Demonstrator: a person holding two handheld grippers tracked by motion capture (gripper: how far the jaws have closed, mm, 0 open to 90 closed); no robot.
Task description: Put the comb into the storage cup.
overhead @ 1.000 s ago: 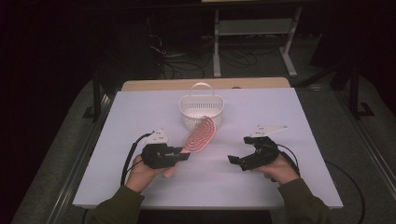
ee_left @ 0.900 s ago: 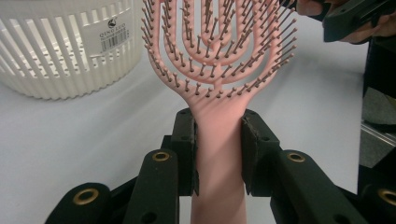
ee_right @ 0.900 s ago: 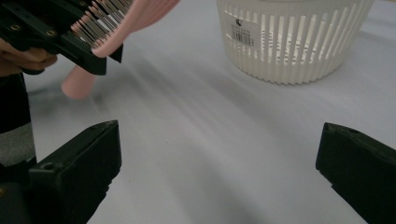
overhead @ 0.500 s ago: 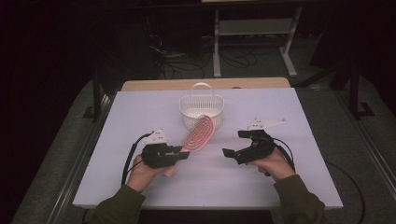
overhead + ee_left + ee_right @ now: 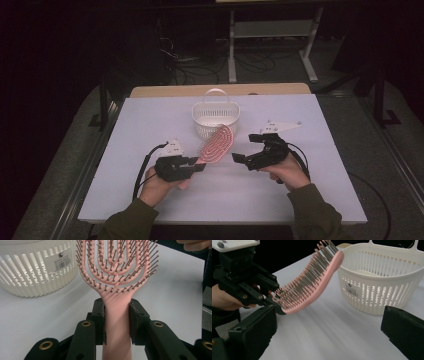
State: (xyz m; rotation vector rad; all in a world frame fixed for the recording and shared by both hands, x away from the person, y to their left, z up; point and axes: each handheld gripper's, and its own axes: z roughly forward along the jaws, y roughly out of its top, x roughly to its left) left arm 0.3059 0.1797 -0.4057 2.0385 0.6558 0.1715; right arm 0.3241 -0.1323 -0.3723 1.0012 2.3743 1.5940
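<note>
We wear dark olive sleeves that reach to the wrists. Our left gripper [image 5: 199, 165] and right gripper [image 5: 239, 159] are matte black and blocky, each with a pale three-cornered plate on top and a black cable trailing back. Brass-ringed screw holes dot the linkage arms behind the flat black fingers [image 5: 137, 322].

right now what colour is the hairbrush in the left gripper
Pink, with darker bristles. The hairbrush shows best in the left gripper view.
</note>
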